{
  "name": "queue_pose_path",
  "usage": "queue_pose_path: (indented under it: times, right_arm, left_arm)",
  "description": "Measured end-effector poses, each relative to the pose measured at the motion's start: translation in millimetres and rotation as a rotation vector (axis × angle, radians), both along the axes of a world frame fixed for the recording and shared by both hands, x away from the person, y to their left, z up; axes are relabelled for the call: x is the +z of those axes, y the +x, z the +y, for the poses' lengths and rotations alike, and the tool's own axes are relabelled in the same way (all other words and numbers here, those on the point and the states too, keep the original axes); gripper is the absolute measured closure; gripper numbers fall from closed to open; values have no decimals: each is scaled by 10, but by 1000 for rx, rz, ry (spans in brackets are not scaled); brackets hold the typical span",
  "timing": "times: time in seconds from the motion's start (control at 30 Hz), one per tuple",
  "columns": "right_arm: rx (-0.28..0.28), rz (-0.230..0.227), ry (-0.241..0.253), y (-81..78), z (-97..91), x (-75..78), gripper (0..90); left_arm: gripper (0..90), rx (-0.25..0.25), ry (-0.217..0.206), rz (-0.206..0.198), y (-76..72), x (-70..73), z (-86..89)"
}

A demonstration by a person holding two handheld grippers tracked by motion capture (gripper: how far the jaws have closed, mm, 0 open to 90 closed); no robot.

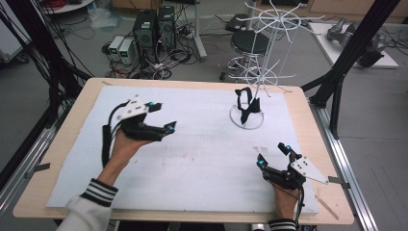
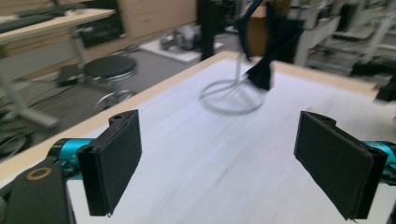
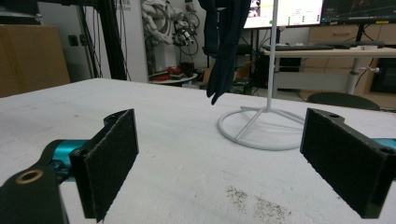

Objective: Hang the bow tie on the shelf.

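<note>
- You are holding the left claw (image 1: 161,117) over the near-left part of the white tabletop (image 1: 202,159), jaws spread wide with nothing between them.
- You are resting the right claw (image 1: 272,155) near the tabletop's near-right edge, its jaws also spread and empty; in the right gripper view they are framing the rack's base.
- A dark sock (image 1: 246,106) is hanging from a low arm of the white wire drying rack (image 1: 262,57), toward the far right of the tabletop; its toe is dangling just above the rack's ring base (image 1: 246,126), and both claws are well apart from it.
- The sock is looking soft, limp and light, so it will likely be folding and swinging when touched rather than resisting.
- The rack is looking thin and light too; a sideways tug could be tipping or sliding it.
- If you are taking the sock, pinching the hanging lower part, where the fabric is doubled and clear of the wires, seems best, then lifting up off the arm.
- If you are steadying the rack, its centre pole (image 3: 272,56) looks like the stiffest place to hold.
</note>
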State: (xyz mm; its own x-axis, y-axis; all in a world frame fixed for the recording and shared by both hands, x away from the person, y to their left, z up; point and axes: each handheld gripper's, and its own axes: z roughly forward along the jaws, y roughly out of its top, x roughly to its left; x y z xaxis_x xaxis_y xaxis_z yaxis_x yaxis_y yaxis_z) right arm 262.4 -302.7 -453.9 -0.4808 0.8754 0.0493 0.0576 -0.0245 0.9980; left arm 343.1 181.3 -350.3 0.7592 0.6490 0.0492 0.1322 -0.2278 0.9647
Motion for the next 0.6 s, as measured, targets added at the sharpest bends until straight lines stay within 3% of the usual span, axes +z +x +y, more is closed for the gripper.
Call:
queue_pose_path:
  times: [0.13, 0.27, 0.47, 0.6]
  right_arm:
    - [-5, -3, -5, -3, 5, 0, 105]
    - [-7, -7, -10, -15, 14, -2, 105]
    - [-12, -10, -10, -19, 17, -3, 105]
    - [-14, -11, -10, -20, 19, -3, 105]
  left_arm:
    - [155, 80, -31, -1, -190, -253, 476]
    - [154, 130, -65, -52, -415, -516, 827]
    - [149, 206, -139, -136, -638, -864, 1142]
    - [146, 255, -177, -195, -669, -972, 1217]
